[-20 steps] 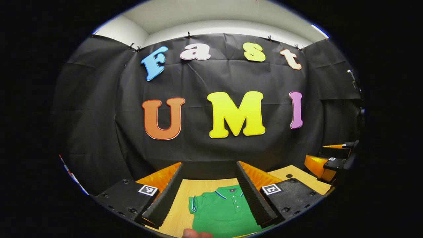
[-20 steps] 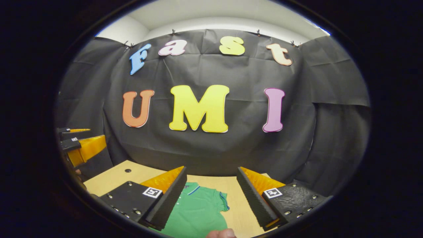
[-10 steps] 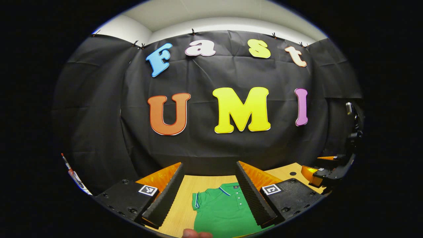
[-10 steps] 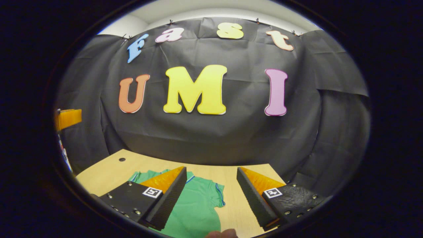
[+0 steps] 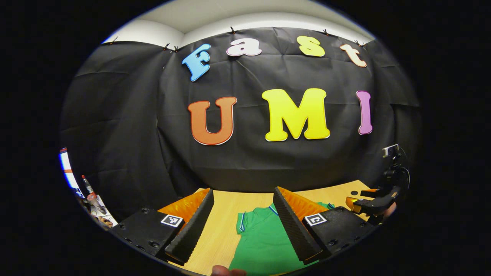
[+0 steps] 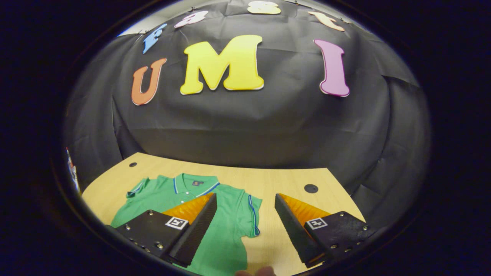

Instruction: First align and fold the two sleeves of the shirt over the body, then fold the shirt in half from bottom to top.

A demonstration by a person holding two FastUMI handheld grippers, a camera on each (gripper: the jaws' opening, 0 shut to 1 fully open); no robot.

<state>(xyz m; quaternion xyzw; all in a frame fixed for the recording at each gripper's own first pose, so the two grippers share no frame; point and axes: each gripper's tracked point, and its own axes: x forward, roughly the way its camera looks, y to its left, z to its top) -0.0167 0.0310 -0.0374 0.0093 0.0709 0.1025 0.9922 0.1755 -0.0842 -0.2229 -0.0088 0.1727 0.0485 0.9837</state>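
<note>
step: approaching sleeves | shirt (image 6: 226, 230) lying flat, unfolded, collar toward the surface's (image 6: 284, 180) far edge | left gripper (image 5: 242, 224) and right gripper (image 6: 245, 226) jaws both spread, grasping nothing | advice: pinching each sleeve hem, keeping edges aligned

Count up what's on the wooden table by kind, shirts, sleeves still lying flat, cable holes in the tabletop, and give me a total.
Green shirt: 1
Sleeves still flat, unfolded: 2, one on the shirt's far side in the right gripper view, one between the right gripper's fingers
Round holes in the table: 2, and
Total: 5
</note>
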